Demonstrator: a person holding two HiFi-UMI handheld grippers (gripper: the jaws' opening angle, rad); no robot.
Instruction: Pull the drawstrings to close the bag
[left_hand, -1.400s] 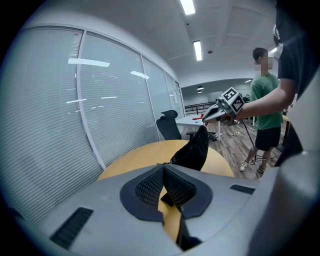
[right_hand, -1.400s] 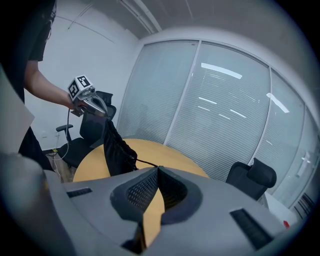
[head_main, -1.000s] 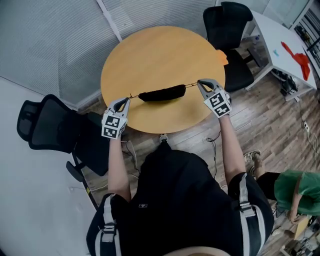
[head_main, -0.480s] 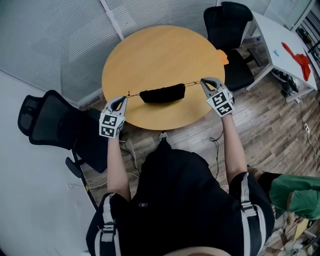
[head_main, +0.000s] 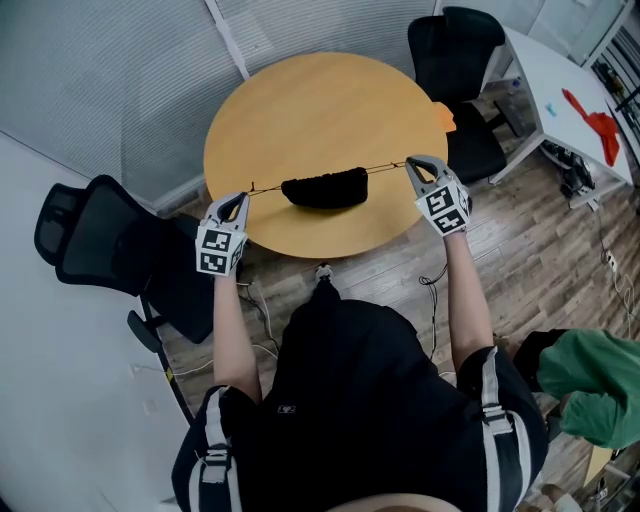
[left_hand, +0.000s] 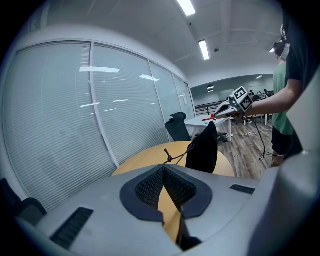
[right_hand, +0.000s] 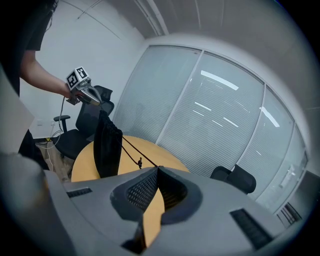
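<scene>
Left gripper (head_main: 243, 198): lower left, at round table's (head_main: 300, 250) near rim, jaws pinched on left drawstring (head_main: 266, 187). Right gripper (head_main: 411, 164): right rim, clamped on right drawstring (head_main: 388, 166). Black bag (head_main: 325, 187): strung between them, mid-frame. Beyond: open tabletop; office chair (head_main: 455, 60) upper right.

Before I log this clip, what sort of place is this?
Probably an office meeting room: a round wooden table, a black swivel chair beside it, glass partition walls with blinds, and a white desk nearby.
</scene>
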